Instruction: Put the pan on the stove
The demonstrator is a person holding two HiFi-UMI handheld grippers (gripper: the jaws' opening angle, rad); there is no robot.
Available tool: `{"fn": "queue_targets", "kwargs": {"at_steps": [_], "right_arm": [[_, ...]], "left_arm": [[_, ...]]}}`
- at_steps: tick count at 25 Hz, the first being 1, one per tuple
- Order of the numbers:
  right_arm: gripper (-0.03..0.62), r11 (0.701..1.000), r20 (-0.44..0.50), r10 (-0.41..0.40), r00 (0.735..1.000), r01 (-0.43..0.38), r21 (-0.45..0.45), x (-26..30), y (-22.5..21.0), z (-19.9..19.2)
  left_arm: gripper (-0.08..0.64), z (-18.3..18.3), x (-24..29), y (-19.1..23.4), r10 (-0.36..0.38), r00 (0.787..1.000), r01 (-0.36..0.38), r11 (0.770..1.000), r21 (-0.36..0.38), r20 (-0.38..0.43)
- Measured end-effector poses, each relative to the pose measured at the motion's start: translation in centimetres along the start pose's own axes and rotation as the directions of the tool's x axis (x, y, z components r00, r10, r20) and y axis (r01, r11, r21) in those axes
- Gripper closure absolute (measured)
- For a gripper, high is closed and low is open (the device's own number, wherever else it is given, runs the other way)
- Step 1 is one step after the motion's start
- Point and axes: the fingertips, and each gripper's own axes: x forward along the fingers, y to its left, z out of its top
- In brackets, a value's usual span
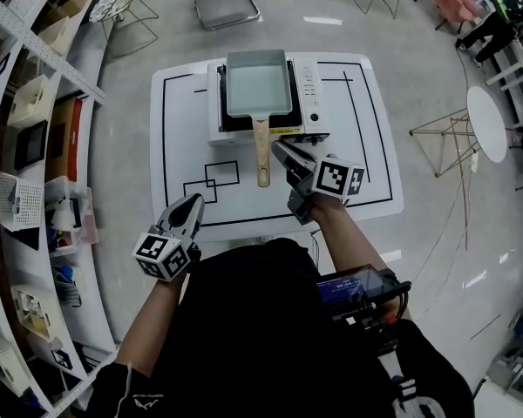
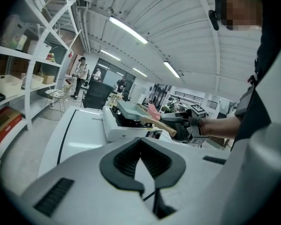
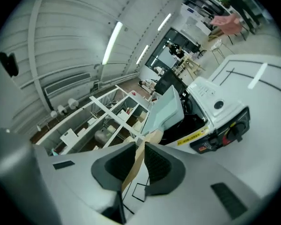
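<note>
The pan [image 1: 258,85] already sat square on the stove [image 1: 309,94] at the far side of the table [image 1: 179,146], its wooden handle [image 1: 261,151] sticking out toward you over the tabletop. Your right gripper [image 1: 283,155] hovered just beside that handle, jaws narrowed to a slim gap with the wood showing through it but, as far as I could judge, not pinched. Your left gripper [image 1: 193,202] hung near the table edge, jaws closed on nothing. The pan looked like stiff, light metal, front-heavy at the dish end; the handle was the right place to grip, close to the dish, since smooth wood could twist in the pads
</note>
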Motion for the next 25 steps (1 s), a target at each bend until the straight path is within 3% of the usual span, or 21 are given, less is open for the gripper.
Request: {"fn": "queue_targets", "kwargs": {"at_steps": [4, 12, 25], "right_arm": [[0.541, 0.991, 0.053, -0.041, 0.998, 0.047, -0.125, -2.1, 1.0, 0.1], [0.561, 0.950, 0.139, -0.127, 0.982, 0.161, -0.269, -7.1, 1.7, -1.7], [0.565, 0.896, 0.183, -0.220, 0.958, 0.273, -0.351, -12.1, 1.8, -7.2]], "left_arm": [[0.551, 0.1, 0.3, -0.9, -0.066, 0.998, 0.066, 0.998, 0.016, -0.005], [0.551, -0.1, 1.3, -2.9, -0.185, 0.982, 0.186, 0.982, 0.038, -0.032], [0.551, -1.4, 2.3, -4.9, -0.283, 0.955, 0.290, 0.955, 0.070, -0.090]]}}
